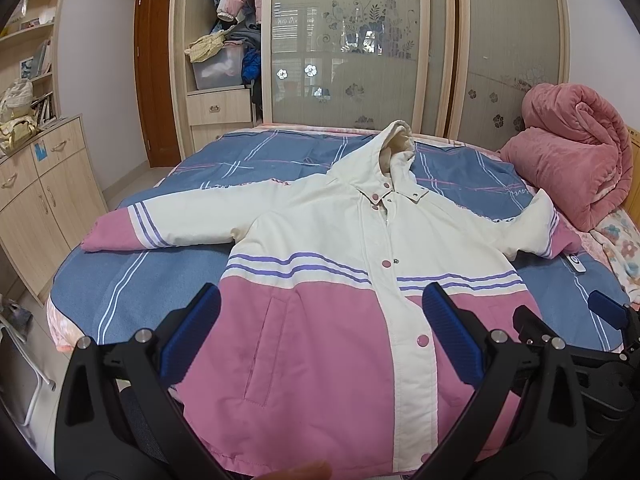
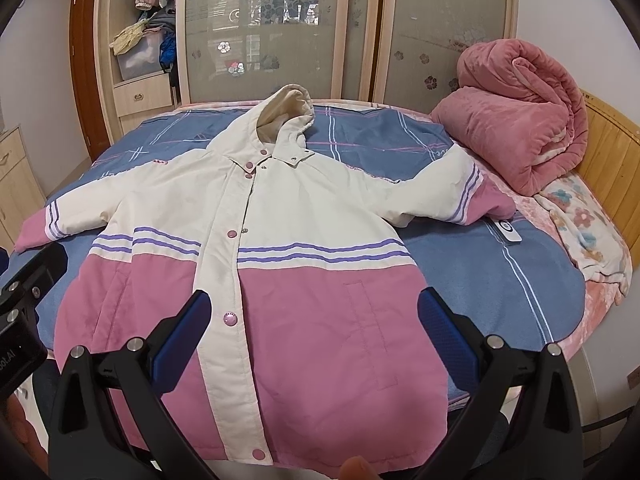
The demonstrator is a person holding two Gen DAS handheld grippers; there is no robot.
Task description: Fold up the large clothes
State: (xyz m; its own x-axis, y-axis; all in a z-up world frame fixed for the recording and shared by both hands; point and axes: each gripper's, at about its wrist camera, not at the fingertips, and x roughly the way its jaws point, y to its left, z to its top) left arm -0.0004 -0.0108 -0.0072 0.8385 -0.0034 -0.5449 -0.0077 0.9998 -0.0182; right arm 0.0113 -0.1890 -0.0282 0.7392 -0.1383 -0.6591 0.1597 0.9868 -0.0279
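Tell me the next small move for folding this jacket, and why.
Probably reach the left gripper to the left sleeve and fold it across the chest: the jacket lies flat, buttoned, sleeves spread, and both grippers, right gripper included, are open.

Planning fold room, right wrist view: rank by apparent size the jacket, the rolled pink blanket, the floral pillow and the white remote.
1. jacket, spread flat on the bed, by far the largest.
2. rolled pink blanket.
3. floral pillow, partly cut off near the edge, so unsure.
4. white remote, smallest.
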